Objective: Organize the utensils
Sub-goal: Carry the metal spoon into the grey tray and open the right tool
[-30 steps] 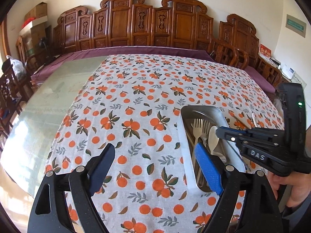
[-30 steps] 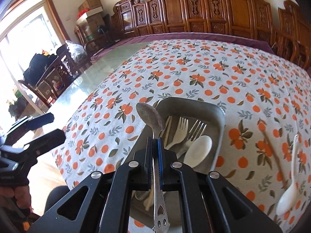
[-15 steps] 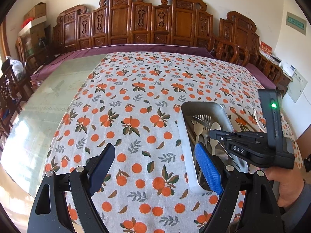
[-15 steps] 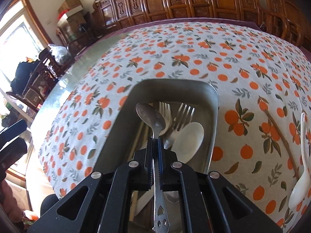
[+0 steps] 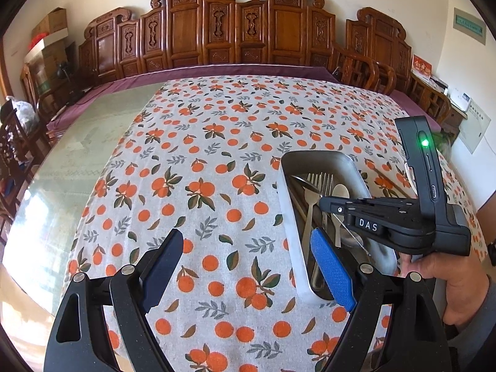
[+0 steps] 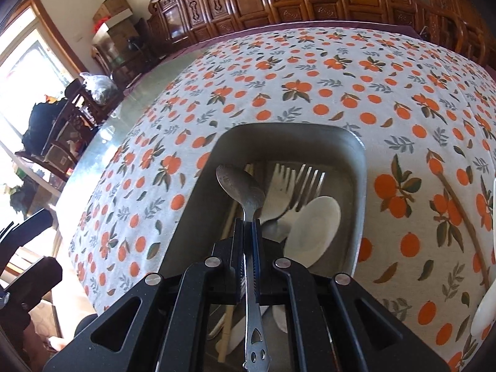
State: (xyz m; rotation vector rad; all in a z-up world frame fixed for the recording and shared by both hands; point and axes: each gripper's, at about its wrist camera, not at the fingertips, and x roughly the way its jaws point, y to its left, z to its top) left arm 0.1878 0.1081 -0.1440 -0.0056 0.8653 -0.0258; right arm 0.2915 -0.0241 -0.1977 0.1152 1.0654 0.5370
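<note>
A metal spoon (image 6: 241, 187) is pinched by its handle in my right gripper (image 6: 248, 226), which is shut on it and holds it low over the grey metal tray (image 6: 361, 167). The tray holds forks (image 6: 305, 179), a white spoon (image 6: 313, 226) and chopsticks. From the left wrist view the right gripper (image 5: 324, 203) hangs over the same tray (image 5: 286, 217), with the metal spoon (image 5: 308, 190) dipping into it. My left gripper (image 5: 248, 266) stands open above the orange-print cloth, left of the tray, with nothing between its fingers.
A white spoon (image 6: 485, 303) and a brown chopstick (image 6: 462, 214) lie on the cloth right of the tray. Carved wooden chairs (image 5: 235, 31) line the far side. Bare glass tabletop (image 5: 77, 155) lies left of the cloth. A person's hand (image 5: 446, 276) holds the right gripper.
The right gripper has come down with the metal spoon, from above the tray's left rim to low inside it, rolling slightly. The left gripper has stayed put.
</note>
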